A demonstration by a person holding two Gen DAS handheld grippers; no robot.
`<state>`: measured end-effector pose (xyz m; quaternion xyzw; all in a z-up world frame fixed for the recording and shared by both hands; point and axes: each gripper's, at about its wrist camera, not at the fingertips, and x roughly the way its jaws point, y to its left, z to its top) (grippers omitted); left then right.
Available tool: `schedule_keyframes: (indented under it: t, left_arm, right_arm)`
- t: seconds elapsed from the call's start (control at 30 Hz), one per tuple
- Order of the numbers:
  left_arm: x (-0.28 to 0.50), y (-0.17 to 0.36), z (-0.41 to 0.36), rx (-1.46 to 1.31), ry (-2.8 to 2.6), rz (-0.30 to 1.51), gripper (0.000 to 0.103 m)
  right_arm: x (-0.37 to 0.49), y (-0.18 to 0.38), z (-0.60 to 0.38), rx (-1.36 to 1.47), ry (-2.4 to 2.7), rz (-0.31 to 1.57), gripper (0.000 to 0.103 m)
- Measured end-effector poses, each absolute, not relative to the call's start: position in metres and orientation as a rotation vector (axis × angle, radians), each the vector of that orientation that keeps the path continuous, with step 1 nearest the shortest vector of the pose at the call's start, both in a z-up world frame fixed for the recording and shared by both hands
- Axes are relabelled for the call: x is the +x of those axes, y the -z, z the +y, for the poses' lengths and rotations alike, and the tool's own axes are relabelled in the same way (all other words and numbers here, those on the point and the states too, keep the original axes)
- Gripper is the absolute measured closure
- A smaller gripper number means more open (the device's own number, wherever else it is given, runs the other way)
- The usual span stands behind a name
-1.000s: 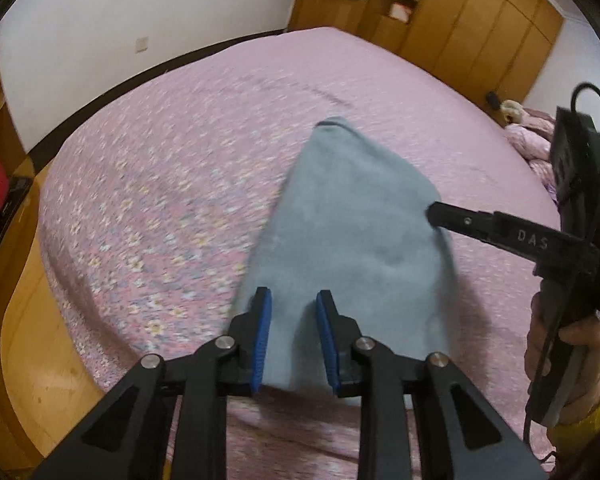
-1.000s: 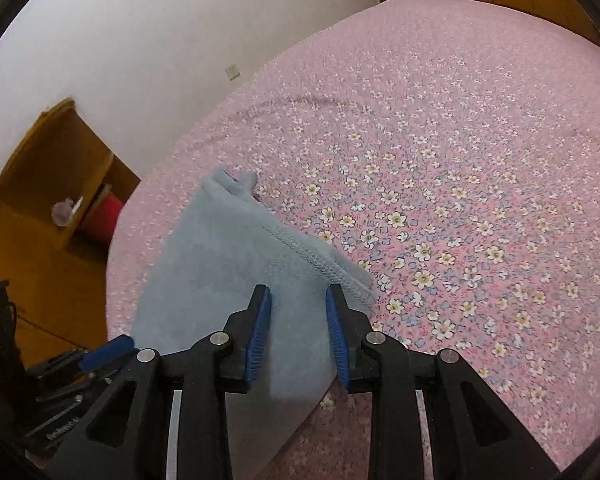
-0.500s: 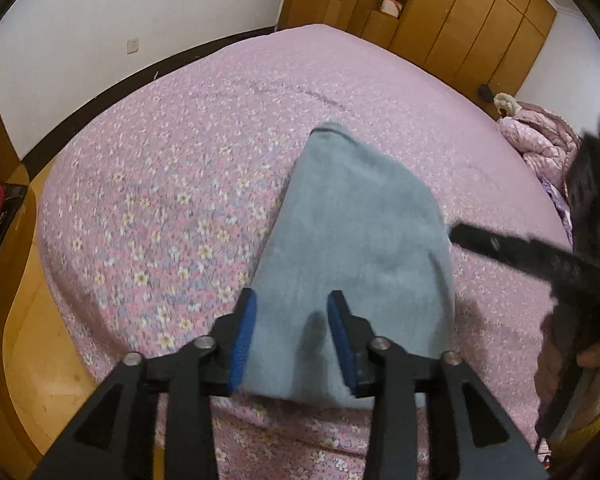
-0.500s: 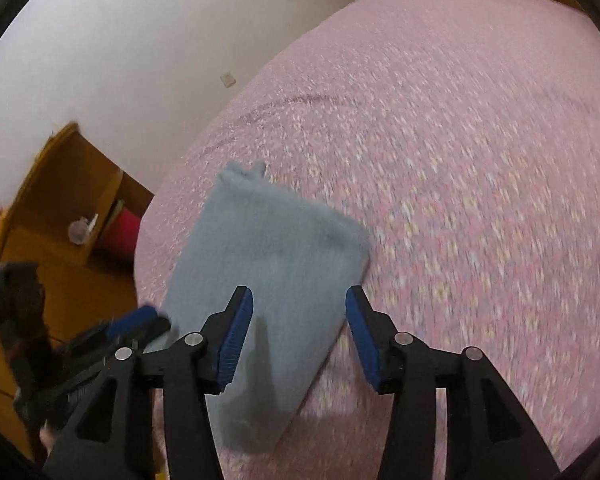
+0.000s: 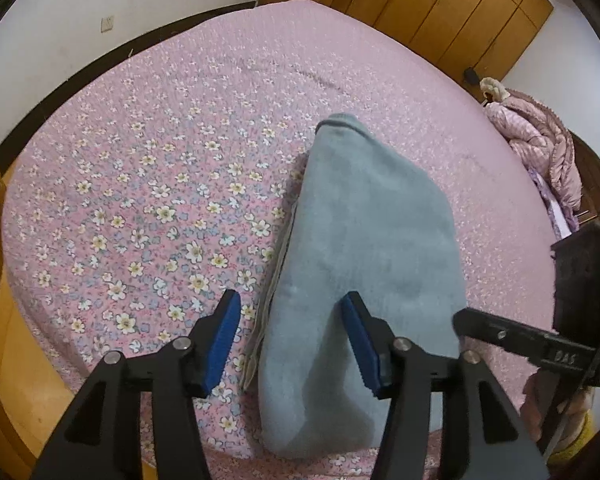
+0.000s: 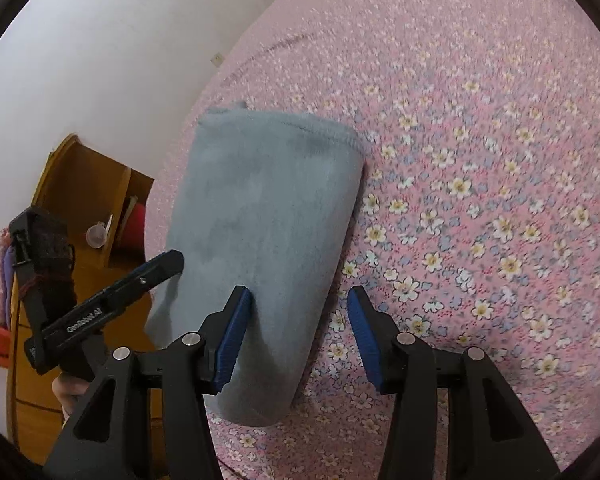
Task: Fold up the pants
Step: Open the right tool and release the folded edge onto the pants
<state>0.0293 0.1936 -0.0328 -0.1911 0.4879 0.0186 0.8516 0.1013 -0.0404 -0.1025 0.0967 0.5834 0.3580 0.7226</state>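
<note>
Left claw (image 5: 290,340) now stands spread, its jaws having just been opening. One second ago its blue pads sat close together at the near end of the pants (image 5: 364,264); now the left pad lies over the bed (image 5: 140,160) and the right pad over the cloth, neither pressing on it. The near left edge of the pants lies between the jaws, unpinched.

Right claw (image 6: 298,336) is likewise spread; its jaws opened over the same second and have changed little in the last half second. Its left pad hangs over the pants (image 6: 268,240); its right pad hangs over the floral sheet. Nothing is held.

Judgement: both claws have let go, so the fold in hand is laid down. The pants rest as a narrow grey-blue bundle near the bed's front edge, folded layers showing along the left side. A further fold or a smoothing pass may remain.

Count, left to right:
- claws: two
- pants: one
- bed: one
- wardrobe (image 5: 460,12): one, behind the bed
</note>
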Motion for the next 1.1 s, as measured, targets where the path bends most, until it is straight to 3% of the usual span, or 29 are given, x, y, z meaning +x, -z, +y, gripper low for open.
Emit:
schedule_keyframes:
  t: [0.17, 0.33, 0.73, 1.03, 1.07, 1.1]
  left_arm:
    - [0.028, 0.038, 0.195, -0.413, -0.037, 1.017, 0.040]
    - [0.026, 0.040, 0.197, -0.419, -0.028, 1.017, 0.038]
    - [0.024, 0.040, 0.201, -0.419, -0.024, 1.021, 0.036]
    - [0.028, 0.049, 0.201, -0.489, 0.041, 1.022, 0.031]
    - [0.029, 0.050, 0.200, -0.504, 0.051, 1.018, 0.031]
    - [0.030, 0.051, 0.199, -0.514, 0.059, 1.013, 0.031]
  right_arm:
    - [0.099, 0.107, -0.040, 0.220, -0.817, 1.261, 0.043]
    - [0.090, 0.109, -0.035, 0.231, -0.862, 1.196, 0.025]
    - [0.063, 0.096, -0.024, 0.054, -0.808, 1.117, 0.028]
    - [0.083, 0.108, -0.010, 0.119, -0.859, 1.111, 0.028]
    - [0.083, 0.108, -0.009, 0.119, -0.866, 1.105, 0.028]
    - [0.083, 0.108, -0.007, 0.120, -0.867, 1.096, 0.037]
